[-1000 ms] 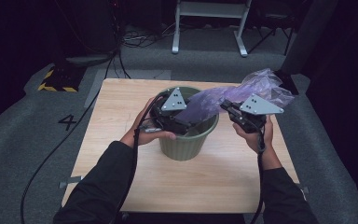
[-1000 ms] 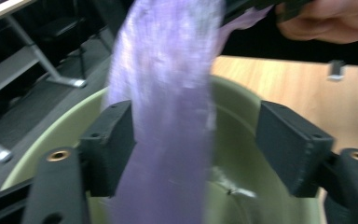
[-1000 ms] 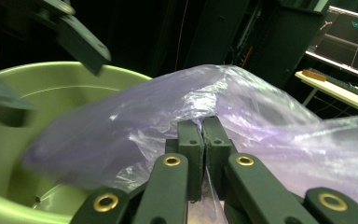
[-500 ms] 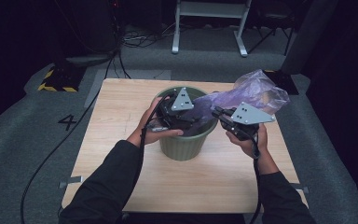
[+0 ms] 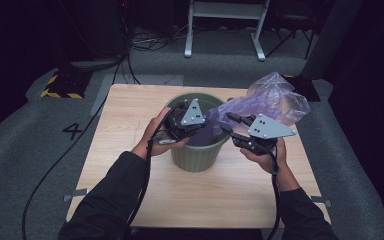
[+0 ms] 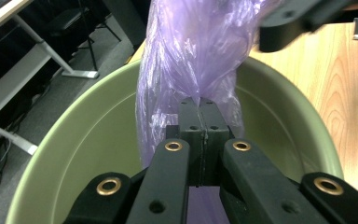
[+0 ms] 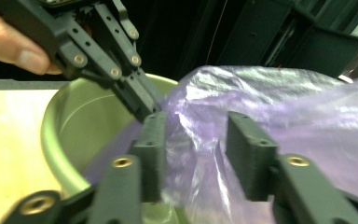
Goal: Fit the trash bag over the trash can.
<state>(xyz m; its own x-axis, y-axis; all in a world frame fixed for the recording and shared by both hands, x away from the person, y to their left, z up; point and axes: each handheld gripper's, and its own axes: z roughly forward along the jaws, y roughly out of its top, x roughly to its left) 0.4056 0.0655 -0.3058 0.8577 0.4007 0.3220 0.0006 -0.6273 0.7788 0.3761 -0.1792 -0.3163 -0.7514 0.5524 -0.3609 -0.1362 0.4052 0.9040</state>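
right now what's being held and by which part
The left gripper pinches the purple bag at a gathered fold inside the green bin. The right gripper has just opened around it.

Crumpled translucent purple plastic bag [image 5: 272, 100], one end hanging inside the round green bin [image 5: 196, 156], rest billowing over its rim, bin upright on the counter [image 5: 130, 115]

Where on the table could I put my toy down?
The bare wood of the table left of the green bin, and the wide strip between the bin and the near edge. The far right corner is crowded: the purple bag spills over it.
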